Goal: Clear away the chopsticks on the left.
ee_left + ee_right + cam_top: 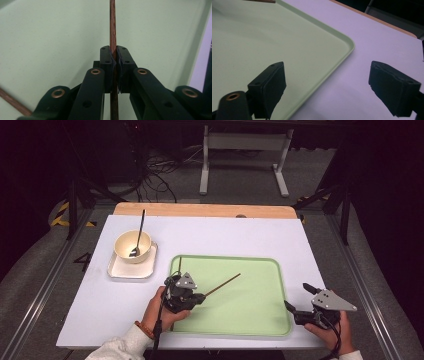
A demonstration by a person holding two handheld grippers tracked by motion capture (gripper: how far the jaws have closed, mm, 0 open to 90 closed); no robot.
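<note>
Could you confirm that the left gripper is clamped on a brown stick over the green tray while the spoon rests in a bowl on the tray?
Not quite: the high view shows the bowl on a white plate, beside the tray.

The high view looks forward and down over the whole white surface (210, 235) from the person's side. Each gripper view rides close above the green tray (250, 305), along its own jaws; all three share that tray.
</note>
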